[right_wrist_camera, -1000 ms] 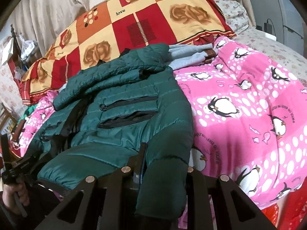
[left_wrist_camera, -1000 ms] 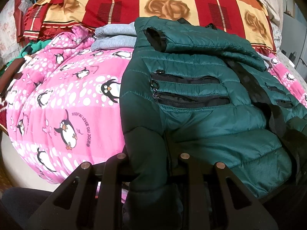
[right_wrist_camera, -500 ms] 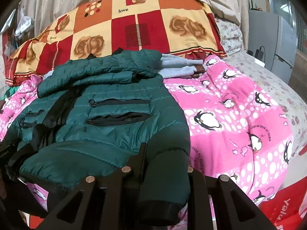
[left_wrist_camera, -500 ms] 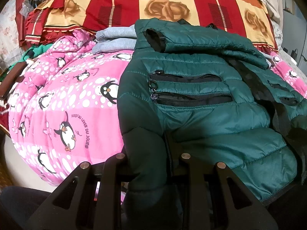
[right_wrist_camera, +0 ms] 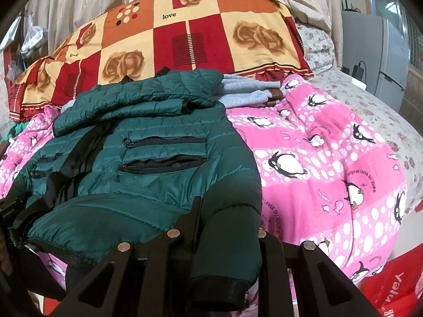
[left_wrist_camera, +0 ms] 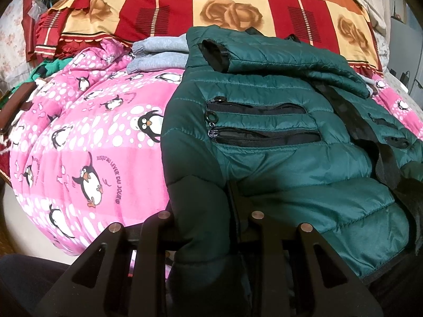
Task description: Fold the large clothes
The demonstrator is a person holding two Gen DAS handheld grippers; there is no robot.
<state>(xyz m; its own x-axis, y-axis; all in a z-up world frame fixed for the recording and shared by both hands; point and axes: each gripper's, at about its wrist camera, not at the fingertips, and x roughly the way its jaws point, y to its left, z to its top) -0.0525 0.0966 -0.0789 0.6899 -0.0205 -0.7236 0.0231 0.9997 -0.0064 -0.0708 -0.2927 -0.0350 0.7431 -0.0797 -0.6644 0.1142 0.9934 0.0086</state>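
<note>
A dark green puffer jacket (left_wrist_camera: 277, 158) lies front-up on the bed, its zip pockets showing and one sleeve folded across its top. In the left wrist view my left gripper (left_wrist_camera: 201, 206) is shut on the jacket's near left edge, and the fabric bulges between the fingers. The right wrist view shows the same jacket (right_wrist_camera: 158, 158), with my right gripper (right_wrist_camera: 230, 219) shut on its near right edge, whose black cuff hangs down over the gripper. Both grippers sit at the near side of the bed.
A pink penguin blanket (left_wrist_camera: 87, 142) covers the bed under the jacket. A red and yellow rose-print pillow (right_wrist_camera: 201, 39) lies behind it, with folded grey clothes (right_wrist_camera: 243, 92) in front of that. A white appliance (right_wrist_camera: 383, 60) stands far right, and a red bag (right_wrist_camera: 396, 285) sits low right.
The right wrist view has rolled level and swung a little, so the jacket sits straighter in it. The left view is almost the same. Both grips on the jacket hold.
</note>
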